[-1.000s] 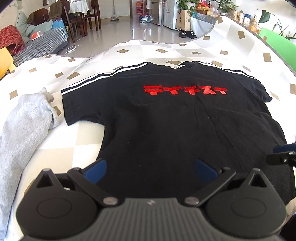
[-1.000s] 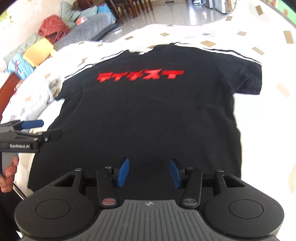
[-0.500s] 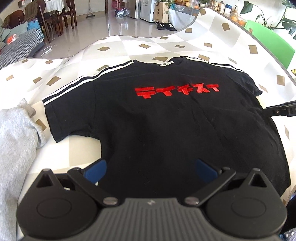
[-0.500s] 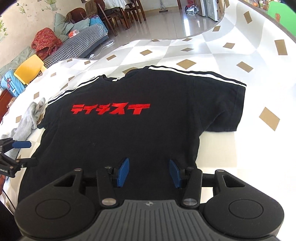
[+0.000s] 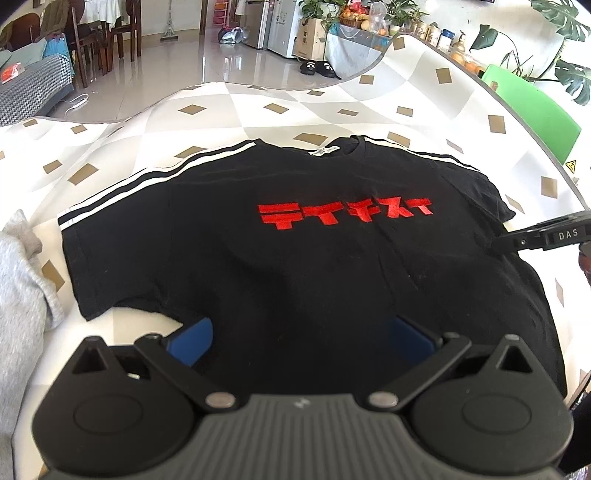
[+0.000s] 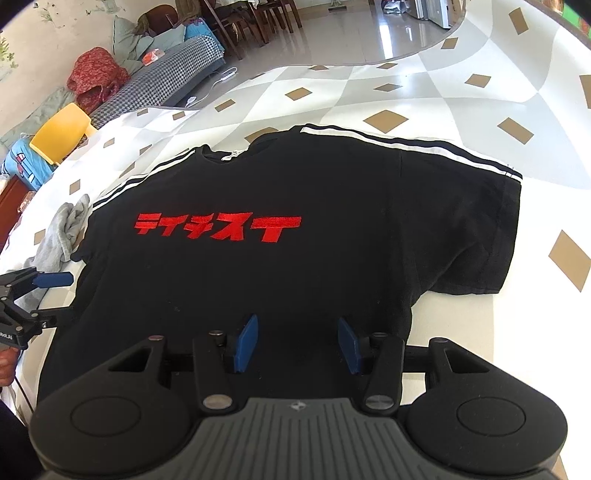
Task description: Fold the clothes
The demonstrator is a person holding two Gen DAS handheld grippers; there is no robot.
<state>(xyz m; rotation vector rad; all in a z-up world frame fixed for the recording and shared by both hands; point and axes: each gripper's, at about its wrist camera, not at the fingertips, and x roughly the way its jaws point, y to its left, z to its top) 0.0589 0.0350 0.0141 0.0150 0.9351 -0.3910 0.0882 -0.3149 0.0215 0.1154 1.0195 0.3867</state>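
With both the left tool (image 5: 299, 332) and right tool (image 6: 297, 341) wide and empty above the flat shirt (image 5: 295, 258), a pinch at the hem could catch only the top layer and bunch the fold.

Tabletop (image 5: 229, 110) covered in white-grey checked cloth with tan diamonds. Black tee (image 5: 295, 266) spread flat on it, front up, red print, white shoulder stripes. Grey garment (image 5: 22, 295) bunched just beside tee's sleeve.

A lived-in home: dark wooden dining chairs (image 5: 92, 40), a houndstooth-patterned sofa (image 6: 159, 74), a white fridge (image 5: 284, 27), black slippers (image 5: 317, 68) on glossy floor tiles.
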